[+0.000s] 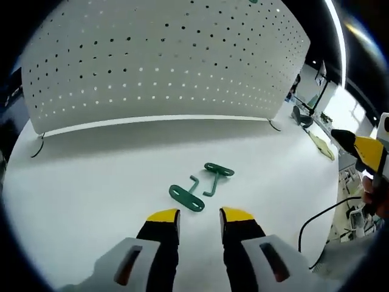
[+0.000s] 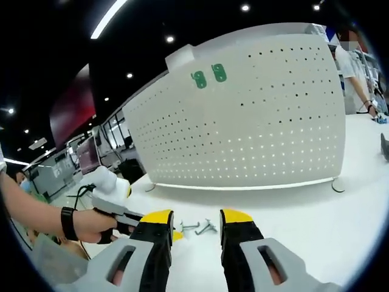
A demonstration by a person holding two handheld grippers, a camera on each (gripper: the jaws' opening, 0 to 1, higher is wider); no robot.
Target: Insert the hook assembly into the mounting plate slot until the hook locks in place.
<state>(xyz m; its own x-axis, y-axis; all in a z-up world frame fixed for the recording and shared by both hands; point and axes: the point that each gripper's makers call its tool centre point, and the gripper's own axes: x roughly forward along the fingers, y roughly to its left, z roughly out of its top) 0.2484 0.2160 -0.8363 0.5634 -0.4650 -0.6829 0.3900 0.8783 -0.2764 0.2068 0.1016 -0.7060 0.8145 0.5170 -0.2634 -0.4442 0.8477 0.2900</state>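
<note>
Left gripper view shows two flat green metal hooks (image 1: 200, 185) with bent wire stems, lying on the smooth white table (image 1: 91, 182) near its middle, in front of the curved white pegboard (image 1: 164, 61) full of round holes. The left gripper (image 1: 199, 214) hangs released, empty. The right gripper (image 2: 197, 216) is released too.

hooks (image 1: 200, 185): green | pegboard (image 1: 164, 61): white, dotted | tool (image 1: 199, 214) tips: yellow
</note>
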